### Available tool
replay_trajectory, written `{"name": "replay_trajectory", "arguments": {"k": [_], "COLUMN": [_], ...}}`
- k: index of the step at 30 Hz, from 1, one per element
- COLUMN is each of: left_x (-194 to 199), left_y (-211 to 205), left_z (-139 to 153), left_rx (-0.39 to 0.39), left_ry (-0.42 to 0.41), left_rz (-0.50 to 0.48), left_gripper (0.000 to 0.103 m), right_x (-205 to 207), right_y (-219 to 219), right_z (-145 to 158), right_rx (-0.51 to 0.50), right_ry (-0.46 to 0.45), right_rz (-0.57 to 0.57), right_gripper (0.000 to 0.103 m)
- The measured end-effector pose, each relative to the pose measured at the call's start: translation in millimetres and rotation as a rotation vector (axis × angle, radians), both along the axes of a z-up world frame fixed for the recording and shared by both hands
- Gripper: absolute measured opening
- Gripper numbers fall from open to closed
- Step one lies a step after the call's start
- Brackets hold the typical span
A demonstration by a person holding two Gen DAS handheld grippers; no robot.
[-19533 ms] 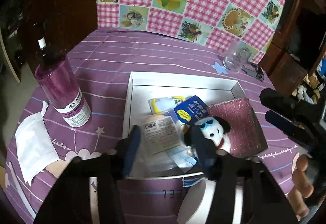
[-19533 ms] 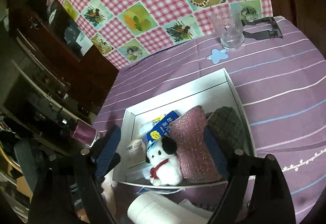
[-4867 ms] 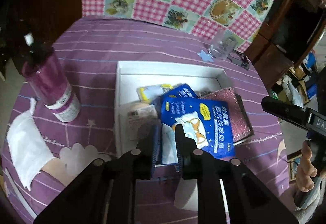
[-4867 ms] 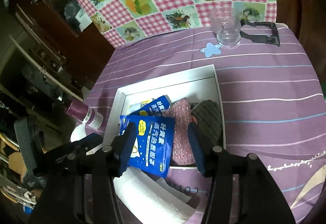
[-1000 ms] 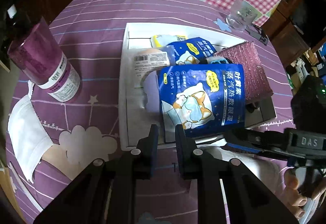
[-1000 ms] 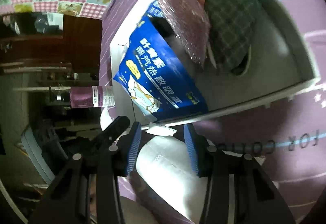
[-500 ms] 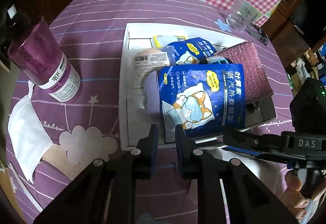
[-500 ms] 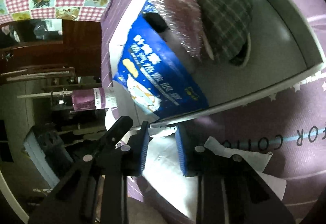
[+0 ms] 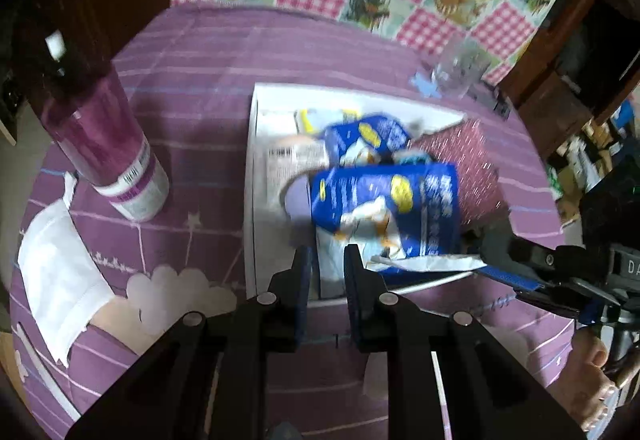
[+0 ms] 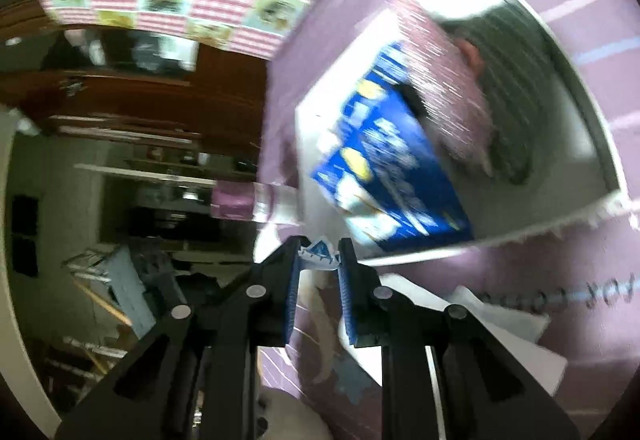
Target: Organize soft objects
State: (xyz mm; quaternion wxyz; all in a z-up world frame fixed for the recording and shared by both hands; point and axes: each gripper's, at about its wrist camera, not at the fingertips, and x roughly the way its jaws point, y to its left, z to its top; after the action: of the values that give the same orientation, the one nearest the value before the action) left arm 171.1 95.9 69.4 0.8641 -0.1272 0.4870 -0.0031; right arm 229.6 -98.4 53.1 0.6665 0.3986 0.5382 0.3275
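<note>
Ahead of the left gripper (image 9: 325, 264), in the white box (image 9: 251, 176) on the purple-clothed desk (image 9: 200, 80), lay the blue packet (image 9: 384, 208), its long axis running across the view from left to right and its printed face turned up. Both pictures were smeared by motion, so the print on it could not be read. The left jaws stood narrowly parted with nothing clearly pinched; the pale near edge of the packet lay just beyond their tips, and whether it touched them could not be told.

To the right of those jaws, the right gripper (image 9: 516, 276) reached in low from the frame edge, a hand (image 9: 592, 380) partly cut off below it. In its own view the right gripper (image 10: 318, 260) had just been closing, and its jaws were clenched on a small white-and-blue torn scrap (image 10: 318, 252) at their tips. The packet (image 10: 384, 176) sat just beyond, slanting up and away to the left, near corner overhanging the box rim.

A sparkly pink pad (image 9: 468, 160) leaned past the packet, half covering a grey checked item (image 10: 516, 88). Things under the packet were mostly hidden. Far left of the left jaws stood a purple bottle (image 9: 104, 144), with a white mask (image 9: 56, 272) beside it.
</note>
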Motion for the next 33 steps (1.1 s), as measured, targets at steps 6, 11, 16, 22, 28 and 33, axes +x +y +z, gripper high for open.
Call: {"name": "replay_trajectory", "arguments": {"k": [6, 11, 16, 22, 28, 33], "left_x": [0.2, 4.8, -1.4, -27.0, -45.8, -36.9], "left_y": [4.5, 0.7, -7.0, -13.8, -29.1, -37.9], "left_z": [5.0, -3.1, 2.9, 9.1, -12.7, -40.4], "left_rx": [-0.012, 0.005, 0.030, 0.009, -0.005, 0.007], "left_ry": [-0.031, 0.023, 0.025, 0.047, 0.102, 0.150], "left_rz": [0.011, 0.011, -0.006, -0.038, -0.112, -0.115], "left_gripper": [0.016, 0.016, 0.016, 0.016, 0.016, 0.015], "right_x": [1.8, -0.3, -4.4, -34.9, -76.3, -94.6], "right_y": [5.9, 7.4, -5.7, -41.4, -73.3, -74.1], "right_z": [8.5, 27.6, 51.0, 55.5, 34.3, 3.7], "right_rx": [-0.078, -0.326, -0.395, -0.465, -0.438, -0.373], "right_ry": [-0.161, -0.269, -0.304, -0.221, -0.055, 0.056], "right_rz": [-0.106, -0.150, -0.171, -0.174, -0.127, -0.092], "right_gripper": [0.036, 0.060, 0.063, 0.063, 0.063, 0.063]}}
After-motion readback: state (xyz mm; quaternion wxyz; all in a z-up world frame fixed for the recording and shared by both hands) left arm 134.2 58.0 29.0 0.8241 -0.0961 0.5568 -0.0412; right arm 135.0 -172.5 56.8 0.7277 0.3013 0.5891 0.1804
